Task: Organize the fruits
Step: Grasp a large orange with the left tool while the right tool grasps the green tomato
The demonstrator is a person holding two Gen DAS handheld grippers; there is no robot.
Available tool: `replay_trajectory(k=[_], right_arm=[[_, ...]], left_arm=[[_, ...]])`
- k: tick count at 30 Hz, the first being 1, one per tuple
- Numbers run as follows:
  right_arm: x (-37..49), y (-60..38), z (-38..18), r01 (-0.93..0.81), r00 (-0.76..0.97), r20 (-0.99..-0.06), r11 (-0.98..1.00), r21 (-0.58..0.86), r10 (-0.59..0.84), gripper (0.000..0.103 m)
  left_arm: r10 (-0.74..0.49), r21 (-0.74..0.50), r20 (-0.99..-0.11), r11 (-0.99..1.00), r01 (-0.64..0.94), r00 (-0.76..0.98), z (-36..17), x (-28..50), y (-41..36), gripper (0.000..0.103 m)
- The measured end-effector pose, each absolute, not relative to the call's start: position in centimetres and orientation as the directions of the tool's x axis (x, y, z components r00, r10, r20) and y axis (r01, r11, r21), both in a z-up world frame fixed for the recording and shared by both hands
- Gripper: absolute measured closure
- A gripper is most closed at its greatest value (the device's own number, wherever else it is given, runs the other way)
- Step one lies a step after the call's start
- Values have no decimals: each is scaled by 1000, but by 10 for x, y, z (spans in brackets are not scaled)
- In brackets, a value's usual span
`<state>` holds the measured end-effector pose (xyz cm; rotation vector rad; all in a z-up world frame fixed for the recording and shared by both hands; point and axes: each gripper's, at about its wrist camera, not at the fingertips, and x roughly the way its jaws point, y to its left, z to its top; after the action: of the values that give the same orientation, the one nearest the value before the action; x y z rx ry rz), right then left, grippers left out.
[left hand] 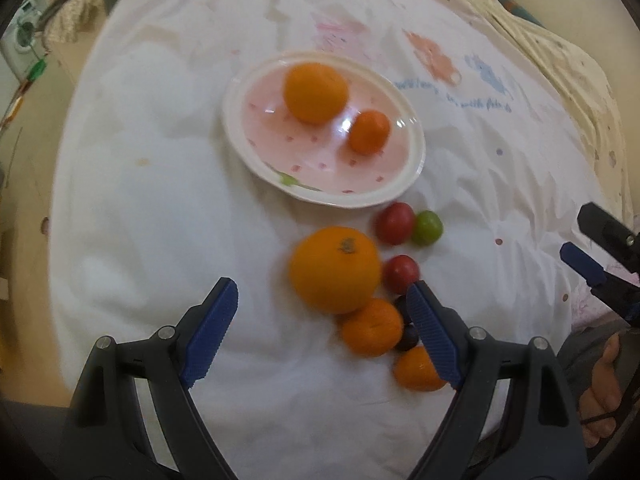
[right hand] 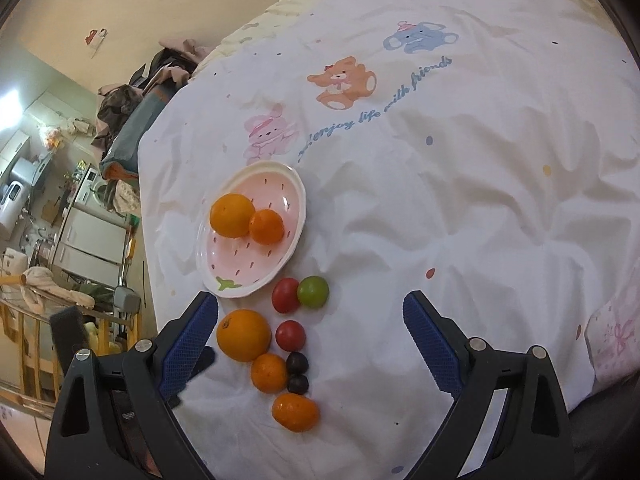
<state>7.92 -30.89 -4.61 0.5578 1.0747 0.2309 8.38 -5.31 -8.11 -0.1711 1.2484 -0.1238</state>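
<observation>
Left wrist: left gripper [left hand: 322, 310] jaws wide apart, gripping nothing, above the big orange [left hand: 335, 269] on the white sheet [left hand: 160, 200]. Pink plate [left hand: 400, 188] beyond holds 2 oranges. Right wrist: right gripper [right hand: 310, 340] spread wide, empty; loose fruit lies between its fingers: big orange, 2 small oranges, 2 red tomatoes, 1 green tomato [right hand: 313, 291], 2 dark plums, just beside the plate.

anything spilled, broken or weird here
Nothing spilled or broken. The plate sits upright with two oranges on it; the other fruit, like the big orange, lies loose on the wrinkled sheet.
</observation>
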Motion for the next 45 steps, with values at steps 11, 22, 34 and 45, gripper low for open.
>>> replay_trajectory(k=[11,22,34,45], right_arm=[[84,-323,-54,136,452,-763,810,571,462,7],[87,-320,-56,130,437,-768,811,570,469,7],[103,-293,-97,83,189,-907,914,398,377,9],[131,-213,-101,-406,176,-959,904,134,221,21]], left_arm=[[-185,-205,-958,976,-72,219,-123,108,-68,32],[-156,-175,-954,983,-54,256,-104,103,-58,49],[-76,-57,-906,997,59,417,-29,73,-25,49],[-137,-168,-898,985,-38,419,-29,74,0,49]])
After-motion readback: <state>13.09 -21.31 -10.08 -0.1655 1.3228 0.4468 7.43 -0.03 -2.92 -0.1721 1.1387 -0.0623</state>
